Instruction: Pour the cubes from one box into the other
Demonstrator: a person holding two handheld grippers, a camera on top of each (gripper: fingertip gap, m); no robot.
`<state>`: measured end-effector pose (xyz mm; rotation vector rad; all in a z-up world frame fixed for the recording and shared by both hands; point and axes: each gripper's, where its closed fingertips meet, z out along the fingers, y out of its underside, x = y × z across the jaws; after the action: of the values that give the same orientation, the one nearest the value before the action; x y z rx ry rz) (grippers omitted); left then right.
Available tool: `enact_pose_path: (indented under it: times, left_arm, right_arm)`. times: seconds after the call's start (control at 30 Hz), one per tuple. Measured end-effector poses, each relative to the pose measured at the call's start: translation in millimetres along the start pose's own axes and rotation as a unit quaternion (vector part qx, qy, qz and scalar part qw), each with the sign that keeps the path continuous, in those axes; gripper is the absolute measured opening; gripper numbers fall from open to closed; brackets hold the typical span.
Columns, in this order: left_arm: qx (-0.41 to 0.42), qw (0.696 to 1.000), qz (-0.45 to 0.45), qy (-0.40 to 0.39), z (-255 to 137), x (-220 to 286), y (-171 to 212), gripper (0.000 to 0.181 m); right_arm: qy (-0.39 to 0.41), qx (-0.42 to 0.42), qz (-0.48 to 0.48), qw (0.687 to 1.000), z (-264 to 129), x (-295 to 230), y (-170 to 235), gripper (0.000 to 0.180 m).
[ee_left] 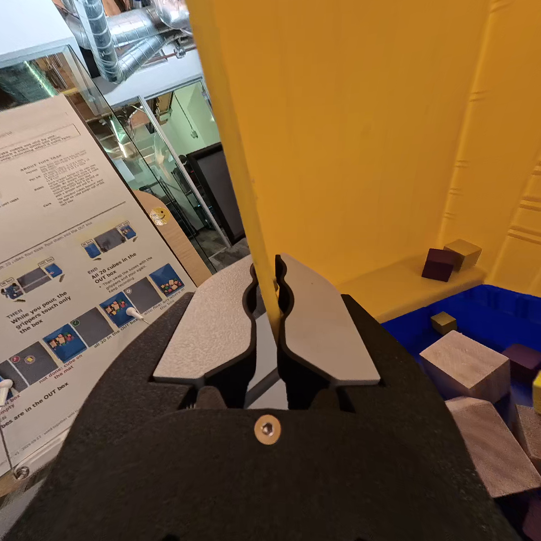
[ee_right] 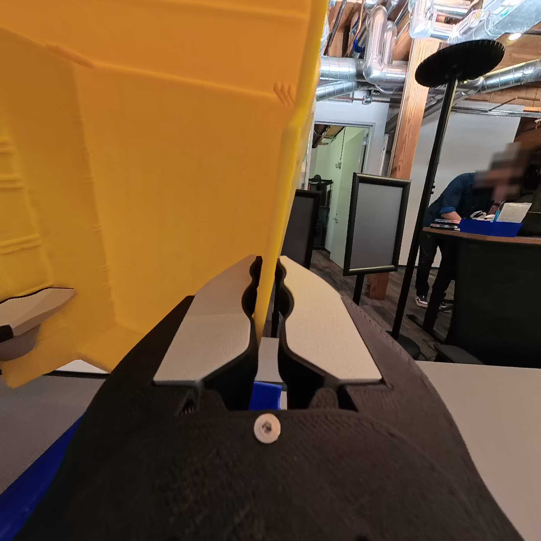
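The yellow box is tipped up steeply, its inside facing me. My left gripper is shut on its left wall edge. My right gripper is shut on its right wall edge. A purple cube and a tan cube rest on the lower lip of the yellow box. Below it is the blue box, holding several cubes, among them large pale wooden cubes, a small tan cube and a purple one. The left gripper's finger shows at the left of the right wrist view.
A printed instruction sheet stands to the left against a glass partition. The white table extends to the right. Farther right stand framed panels, a black lamp pole and a person at a desk with another blue box.
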<state>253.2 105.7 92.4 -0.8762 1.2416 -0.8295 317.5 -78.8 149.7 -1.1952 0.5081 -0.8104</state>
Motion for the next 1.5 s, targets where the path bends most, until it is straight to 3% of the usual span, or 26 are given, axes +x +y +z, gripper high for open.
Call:
enact_pose_path:
  times: [0.2, 0.43, 0.67, 0.8, 0.87, 0.9, 0.97, 1.03, 1.13, 1.27, 1.4, 1.5]
  left_arm:
    - [0.038, 0.999, 0.003, -0.016, -9, -5, -16, 0.01]
    - [0.01, 1.0, 0.006, -0.003, -6, -3, -11, 0.011]
    - [-0.05, 0.997, -0.015, 0.053, -4, 25, -16, 0.015]
    - [-0.058, 0.986, -0.096, 0.125, -9, 54, -37, 0.035]
    - [-0.017, 0.972, -0.145, 0.185, -20, 71, -58, 0.054]
    - [-0.002, 0.964, -0.164, 0.211, -27, 75, -66, 0.055]
    - [0.01, 0.96, -0.172, 0.222, -36, 68, -71, 0.041]
    - [-0.062, 0.964, -0.161, 0.202, -34, 52, -46, 0.034]
    - [-0.216, 0.932, -0.211, 0.201, -30, 37, 13, 0.072]
    - [-0.226, 0.868, -0.352, 0.266, -28, 27, 35, 0.072]
    - [-0.308, 0.861, -0.331, 0.234, -31, 15, 79, 0.074]
    - [-0.362, 0.803, -0.36, 0.308, -43, 49, 93, 0.075]
  right_arm:
    - [-0.007, 0.024, 0.007, 1.0, -3, -2, -10, 0.008]
    - [-0.002, 0.001, 0.016, 1.0, 0, 0, -8, 0.008]
    - [0.035, -0.078, 0.035, 0.996, -4, 21, -13, 0.005]
    - [-0.006, -0.203, 0.041, 0.978, 25, 43, -29, 0.004]
    - [-0.032, -0.298, 0.041, 0.953, 42, 56, -25, 0.004]
    - [-0.032, -0.341, 0.046, 0.938, 47, 68, -21, 0.004]
    - [0.003, -0.427, 0.059, 0.902, 49, 103, -7, 0.005]
    - [0.03, -0.51, 0.064, 0.857, 36, 138, 15, 0.006]
    - [0.055, -0.615, 0.054, 0.785, 1, 176, 57, 0.007]
    - [0.067, -0.693, 0.03, 0.717, -42, 209, 107, 0.008]
    - [0.059, -0.754, 0.01, 0.655, -79, 221, 154, 0.007]
    - [0.059, -0.776, 0.035, 0.627, -98, 226, 187, 0.007]
